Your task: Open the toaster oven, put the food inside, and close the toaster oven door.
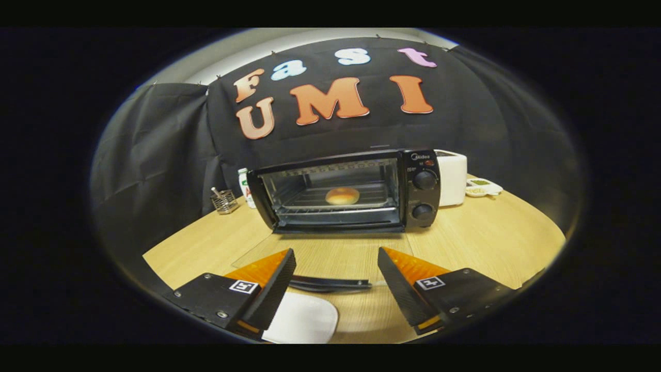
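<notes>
We find the round golden bun already on the wire rack inside the black toaster oven, its glass door dropped flat with the dark handle between our fingers. Our gripper hangs wide apart, gripping nothing. A white plate lies at seven o'clock. Lifting off-centre could let the handle slip and the door fall. The brand mark above the knobs is too small to read.

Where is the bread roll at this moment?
In the gripper view the bread roll lies on the rack inside the open toaster oven, left of its two knobs and well beyond the open gripper.
</notes>
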Action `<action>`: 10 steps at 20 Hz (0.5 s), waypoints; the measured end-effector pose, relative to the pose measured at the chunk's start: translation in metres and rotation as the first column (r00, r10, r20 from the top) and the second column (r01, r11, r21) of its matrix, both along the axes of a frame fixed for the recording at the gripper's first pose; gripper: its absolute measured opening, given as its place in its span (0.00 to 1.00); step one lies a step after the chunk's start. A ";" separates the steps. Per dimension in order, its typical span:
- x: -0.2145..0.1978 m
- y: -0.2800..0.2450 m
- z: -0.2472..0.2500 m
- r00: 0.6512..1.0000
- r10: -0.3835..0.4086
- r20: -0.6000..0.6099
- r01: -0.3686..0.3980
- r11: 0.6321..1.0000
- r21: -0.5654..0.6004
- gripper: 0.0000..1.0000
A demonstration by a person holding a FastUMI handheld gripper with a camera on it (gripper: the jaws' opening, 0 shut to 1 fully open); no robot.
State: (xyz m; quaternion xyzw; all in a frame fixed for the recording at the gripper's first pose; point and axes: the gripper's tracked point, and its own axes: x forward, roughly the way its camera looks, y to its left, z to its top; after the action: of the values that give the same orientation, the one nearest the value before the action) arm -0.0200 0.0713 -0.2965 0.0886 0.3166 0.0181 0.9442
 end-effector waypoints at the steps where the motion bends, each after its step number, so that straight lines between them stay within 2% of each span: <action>1: -0.009 0.003 -0.003 1.000 0.010 -0.023 -0.010 1.000 0.013 0.95; 7: -0.043 0.001 -0.016 0.997 -0.007 -0.077 0.006 1.000 -0.010 0.95; 10: -0.051 0.010 -0.037 0.991 0.012 -0.135 -0.012 1.000 -0.003 0.95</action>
State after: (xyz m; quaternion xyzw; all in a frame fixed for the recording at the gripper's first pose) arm -0.0715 0.0808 -0.3334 0.0860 0.3805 0.0173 0.9206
